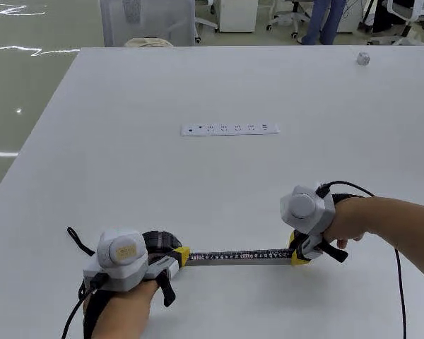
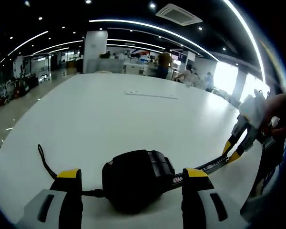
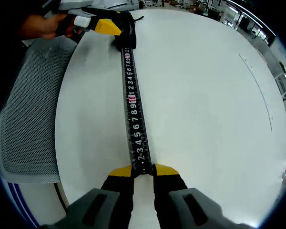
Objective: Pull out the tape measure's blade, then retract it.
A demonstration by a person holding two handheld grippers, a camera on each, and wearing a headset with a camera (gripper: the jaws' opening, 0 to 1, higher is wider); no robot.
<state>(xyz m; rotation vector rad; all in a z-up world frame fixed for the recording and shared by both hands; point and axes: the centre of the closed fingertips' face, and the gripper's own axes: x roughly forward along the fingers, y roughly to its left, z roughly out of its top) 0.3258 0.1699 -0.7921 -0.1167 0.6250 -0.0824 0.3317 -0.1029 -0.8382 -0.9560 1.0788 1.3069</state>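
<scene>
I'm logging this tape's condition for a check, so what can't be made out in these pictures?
- End hook of the blade: right gripper view, pinched between the right gripper jaws.
- Face of the tape measure case: left gripper view, too dark; head view, under the left gripper.
- Small object on the table, far right: head view, too small.
- Left gripper's grip on the case: contact unclear.

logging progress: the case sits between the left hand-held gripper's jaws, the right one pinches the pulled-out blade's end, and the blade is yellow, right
Not quite: the blade is black with white numbers, not yellow; the right gripper view shows it, pinched by the right hand-held gripper. The rest holds.
</scene>
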